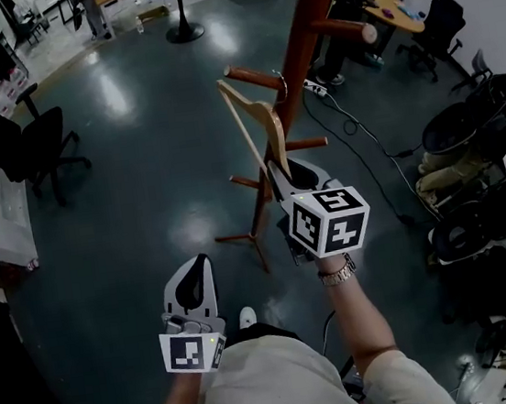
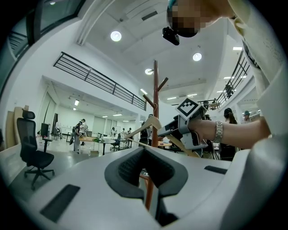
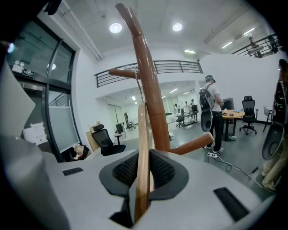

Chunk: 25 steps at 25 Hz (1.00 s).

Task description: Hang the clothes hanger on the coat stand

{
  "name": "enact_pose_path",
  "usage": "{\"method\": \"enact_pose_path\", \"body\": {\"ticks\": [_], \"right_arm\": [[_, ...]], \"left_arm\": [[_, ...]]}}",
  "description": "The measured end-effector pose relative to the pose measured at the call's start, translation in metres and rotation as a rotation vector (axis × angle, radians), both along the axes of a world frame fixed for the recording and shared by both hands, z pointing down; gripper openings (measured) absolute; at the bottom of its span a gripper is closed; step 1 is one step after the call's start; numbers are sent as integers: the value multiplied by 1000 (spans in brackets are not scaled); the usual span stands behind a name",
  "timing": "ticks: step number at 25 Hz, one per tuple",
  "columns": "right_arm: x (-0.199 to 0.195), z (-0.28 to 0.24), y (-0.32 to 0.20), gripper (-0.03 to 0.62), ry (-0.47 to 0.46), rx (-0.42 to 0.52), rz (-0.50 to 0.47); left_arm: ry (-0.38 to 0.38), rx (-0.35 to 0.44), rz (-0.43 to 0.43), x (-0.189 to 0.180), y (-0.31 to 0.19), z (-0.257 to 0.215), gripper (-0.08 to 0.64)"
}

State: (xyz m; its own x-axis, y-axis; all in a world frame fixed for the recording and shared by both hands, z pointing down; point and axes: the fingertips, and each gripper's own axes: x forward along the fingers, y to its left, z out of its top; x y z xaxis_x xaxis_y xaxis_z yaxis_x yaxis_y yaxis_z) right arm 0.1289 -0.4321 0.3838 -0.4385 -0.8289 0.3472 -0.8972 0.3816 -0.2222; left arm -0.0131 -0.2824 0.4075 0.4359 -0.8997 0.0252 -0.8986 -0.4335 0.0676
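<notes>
The right gripper (image 1: 279, 176) had closed partway on the hanger (image 1: 274, 134), gripping one arm and holding it up beside the coat stand (image 1: 306, 28), seemingly so the hook could reach a left peg (image 1: 253, 77). The left gripper (image 1: 199, 266) waited nearer, jaws together, empty.

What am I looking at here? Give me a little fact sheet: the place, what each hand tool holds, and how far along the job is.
Place: large open office, dark floor
Right gripper: clamped on a wooden hanger
Left gripper: jaws together, empty, held low
Coat stand: upright, just beyond the hanger
Progress: hanger is gripped, with its hook close to a peg; unclear whether it rests on the peg
</notes>
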Motion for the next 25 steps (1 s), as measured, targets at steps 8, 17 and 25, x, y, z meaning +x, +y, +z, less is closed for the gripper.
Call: {"method": "enact_pose_path", "body": {"ticks": [8, 17, 25], "right_arm": [[3, 7, -3, 67, -1, 10, 6], [0, 13, -4, 67, 24, 18, 25], [1, 8, 0, 69, 42, 47, 31]], "left_arm": [[-28, -2, -17, -1, 5, 9, 12], [-47, 23, -19, -6, 16, 14, 12], [1, 15, -48, -10, 18, 6, 12]]}}
